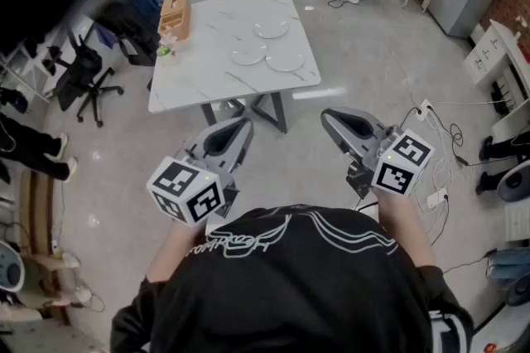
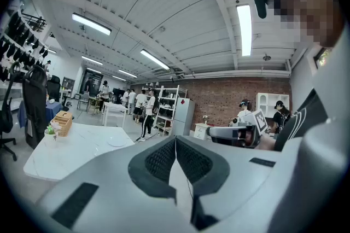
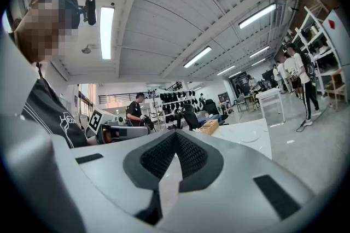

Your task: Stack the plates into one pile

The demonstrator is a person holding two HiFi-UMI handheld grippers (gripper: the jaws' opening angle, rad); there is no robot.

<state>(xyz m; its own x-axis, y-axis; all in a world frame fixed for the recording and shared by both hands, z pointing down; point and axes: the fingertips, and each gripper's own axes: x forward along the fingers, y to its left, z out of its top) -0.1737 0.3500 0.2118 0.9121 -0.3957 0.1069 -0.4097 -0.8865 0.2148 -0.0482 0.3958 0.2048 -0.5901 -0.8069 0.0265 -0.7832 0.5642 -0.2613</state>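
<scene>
You face the table (image 1: 195, 82).
Three plates (image 1: 271, 29) lie unstacked on it; your left gripper (image 1: 241, 128) and right gripper (image 1: 330, 118) hang well short.

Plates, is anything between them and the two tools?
Nothing visible. Only bare floor lies between the left tool, the right tool and the table. The three plates lie on its top; the wooden box stands off at the left side.

Three plates (image 1: 271, 29) lie near each other on the table (image 1: 199, 82).

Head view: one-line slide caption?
Left gripper and right gripper shut and empty, short of white table; three plates lie unstacked.
</scene>
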